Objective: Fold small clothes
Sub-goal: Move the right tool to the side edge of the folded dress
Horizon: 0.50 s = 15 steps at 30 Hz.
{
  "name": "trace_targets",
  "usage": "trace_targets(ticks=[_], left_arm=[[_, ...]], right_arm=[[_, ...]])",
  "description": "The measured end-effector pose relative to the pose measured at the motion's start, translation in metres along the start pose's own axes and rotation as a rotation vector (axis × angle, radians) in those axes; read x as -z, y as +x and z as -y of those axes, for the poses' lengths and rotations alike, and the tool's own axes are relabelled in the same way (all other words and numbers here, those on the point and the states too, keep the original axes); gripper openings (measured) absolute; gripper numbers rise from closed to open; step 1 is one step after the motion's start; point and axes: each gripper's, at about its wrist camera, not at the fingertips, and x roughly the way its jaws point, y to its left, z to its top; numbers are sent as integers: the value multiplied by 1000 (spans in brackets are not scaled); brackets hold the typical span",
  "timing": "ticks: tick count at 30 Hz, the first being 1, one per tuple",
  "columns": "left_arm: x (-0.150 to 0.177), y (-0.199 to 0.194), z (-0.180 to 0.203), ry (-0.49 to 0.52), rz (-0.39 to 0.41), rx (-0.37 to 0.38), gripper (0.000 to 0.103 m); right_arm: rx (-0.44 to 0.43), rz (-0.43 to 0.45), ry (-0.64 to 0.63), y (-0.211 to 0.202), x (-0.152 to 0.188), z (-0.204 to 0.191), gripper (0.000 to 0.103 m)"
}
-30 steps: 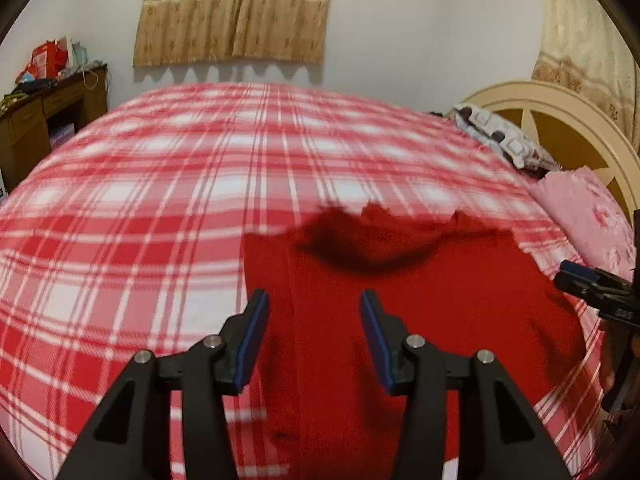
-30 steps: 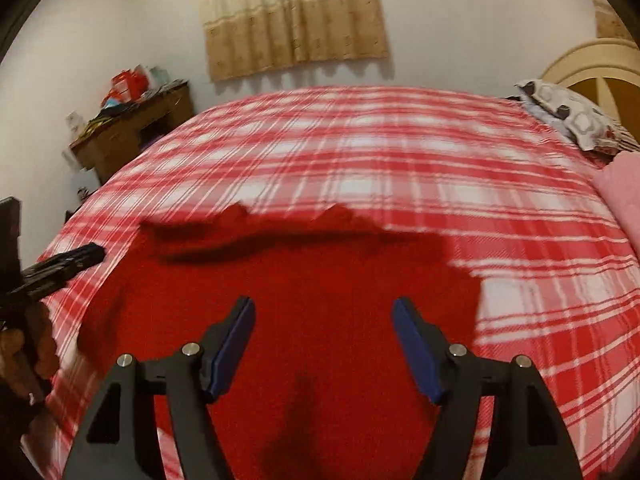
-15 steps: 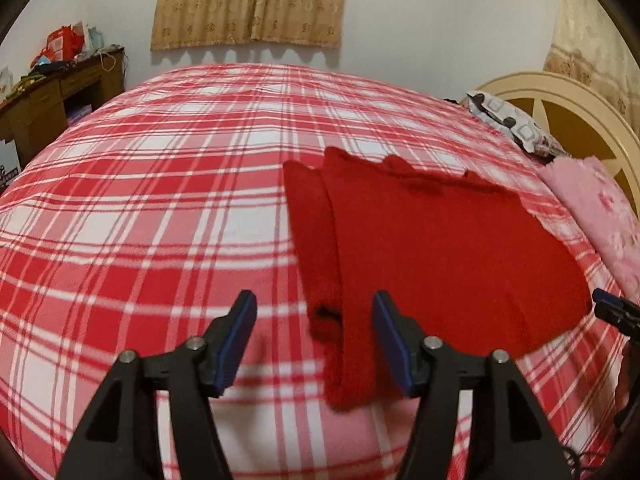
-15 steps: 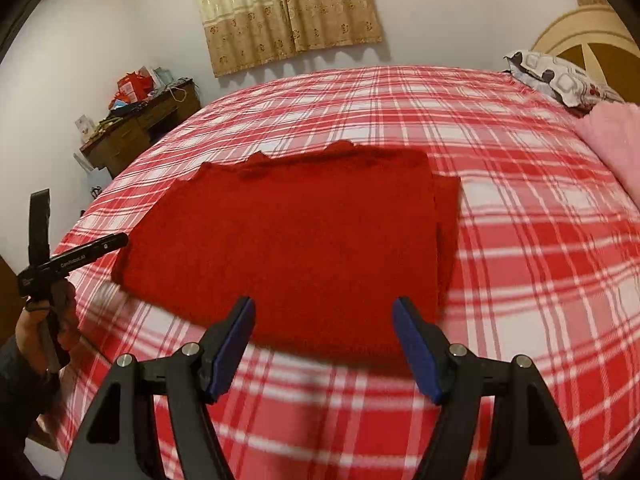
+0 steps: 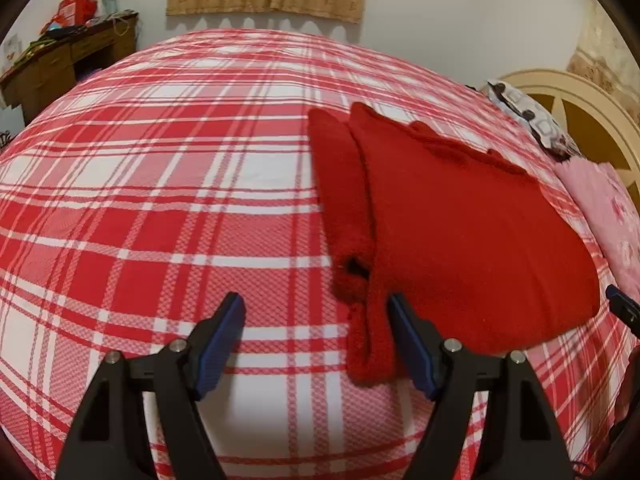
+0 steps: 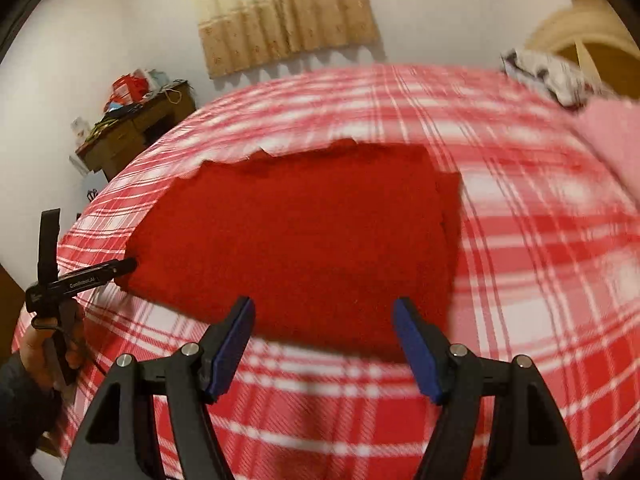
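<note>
both drawn back off sweater (image 5: 460, 224) | left hand-held gripper (image 5: 316, 340) agape, empty

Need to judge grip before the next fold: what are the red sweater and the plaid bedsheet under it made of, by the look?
Red sweater: looks like a thick, fuzzy knit, wool or acrylic; matte nap, soft rounded edges, bulky sleeve cuff. Plaid bedsheet: seems a thin woven cotton or blend; a fine weave grain shows close up, flat and matte. Fibre content cannot be confirmed.

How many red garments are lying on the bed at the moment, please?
1: a red sweater lying flat on the plaid bedspread, just ahead of both open grippers. Anything beneath it would be hidden.
</note>
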Motion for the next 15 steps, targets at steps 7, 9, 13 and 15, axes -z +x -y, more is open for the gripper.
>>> trace_targets(ticks=[7, 9, 13, 15], left_arm=[[5, -10, -10, -21, 11, 16, 81], [6, -12, -15, -28, 9, 29, 82], [5, -17, -19, -5, 11, 19, 82], [5, -22, -22, 20, 25, -15, 83]], right_arm=[[13, -132, 159, 45, 9, 32, 72], [16, -138, 153, 41, 9, 32, 72], [76, -125, 132, 31, 5, 16, 72], [60, -83, 93, 23, 0, -4, 72]])
